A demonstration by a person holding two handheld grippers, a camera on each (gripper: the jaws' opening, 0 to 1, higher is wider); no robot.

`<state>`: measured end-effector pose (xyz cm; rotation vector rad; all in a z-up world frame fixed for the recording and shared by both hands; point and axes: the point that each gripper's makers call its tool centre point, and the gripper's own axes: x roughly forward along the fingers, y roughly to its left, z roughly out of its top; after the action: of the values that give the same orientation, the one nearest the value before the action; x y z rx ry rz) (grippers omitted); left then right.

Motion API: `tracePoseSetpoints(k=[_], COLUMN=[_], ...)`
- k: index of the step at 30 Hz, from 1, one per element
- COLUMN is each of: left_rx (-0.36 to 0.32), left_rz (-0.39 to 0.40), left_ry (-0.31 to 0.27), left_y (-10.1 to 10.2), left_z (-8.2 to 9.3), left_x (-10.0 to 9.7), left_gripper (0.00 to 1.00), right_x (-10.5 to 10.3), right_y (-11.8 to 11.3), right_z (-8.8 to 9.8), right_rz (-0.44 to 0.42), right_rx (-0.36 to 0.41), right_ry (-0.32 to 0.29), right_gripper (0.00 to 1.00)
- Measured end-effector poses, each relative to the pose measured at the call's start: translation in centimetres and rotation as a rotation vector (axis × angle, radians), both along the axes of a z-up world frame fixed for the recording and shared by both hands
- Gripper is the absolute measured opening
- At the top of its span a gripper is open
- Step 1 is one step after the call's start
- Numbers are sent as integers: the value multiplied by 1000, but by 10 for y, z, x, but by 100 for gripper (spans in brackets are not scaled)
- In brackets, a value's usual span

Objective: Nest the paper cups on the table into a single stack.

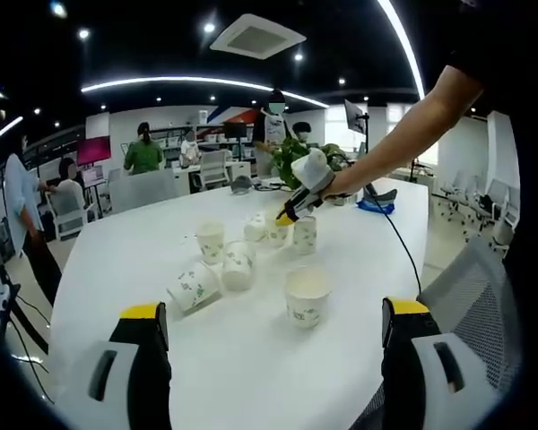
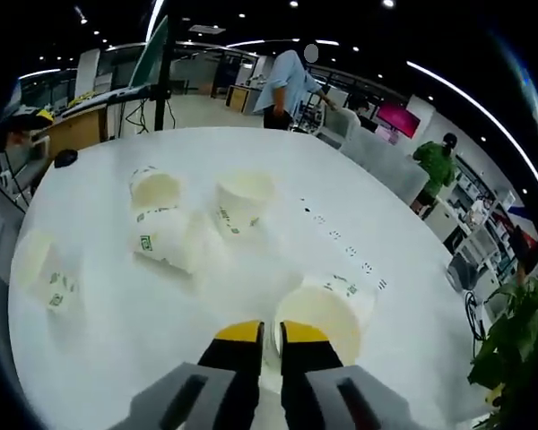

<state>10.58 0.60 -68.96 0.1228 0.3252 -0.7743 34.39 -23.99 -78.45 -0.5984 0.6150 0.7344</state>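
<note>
The right gripper was seemingly closed on a light, crushable paper cup's nine o'clock rim; the left gripper was held open.

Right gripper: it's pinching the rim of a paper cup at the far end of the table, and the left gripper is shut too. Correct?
Not quite. The right gripper is pinching the rim of a paper cup, but the left gripper is open: the left gripper view shows its jaws spread wide apart, holding nothing.
</note>
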Motion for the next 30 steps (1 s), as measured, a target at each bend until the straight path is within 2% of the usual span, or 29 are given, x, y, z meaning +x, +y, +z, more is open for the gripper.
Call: tracePoseSetpoints(k=[7,10,13,15,19,30], left_rx=[0,-2,-8,-11,-16,-36], left_rz=[4,7,10,8,10,15], left_ry=[0,-1,-4,-6,-10,-24], left_y=[1,0,-2,-4,-5,-3], left_z=[-1,0,3,4,7,12], left_x=[0,0,0,0,0,3], left_gripper=[99,99,99,99,99,99], right_x=[0,-1,-2,-3,-7,-22], right_y=[2,4,3,3,3,4], right_z=[-1,4,8,12,26,58], right_rz=[19,25,38,35,68,102], right_rx=[-5,14,3,16,6,48], right_ry=[-11,-16,-40,-43,-88,-128], right_gripper=[0,0,0,0,0,0])
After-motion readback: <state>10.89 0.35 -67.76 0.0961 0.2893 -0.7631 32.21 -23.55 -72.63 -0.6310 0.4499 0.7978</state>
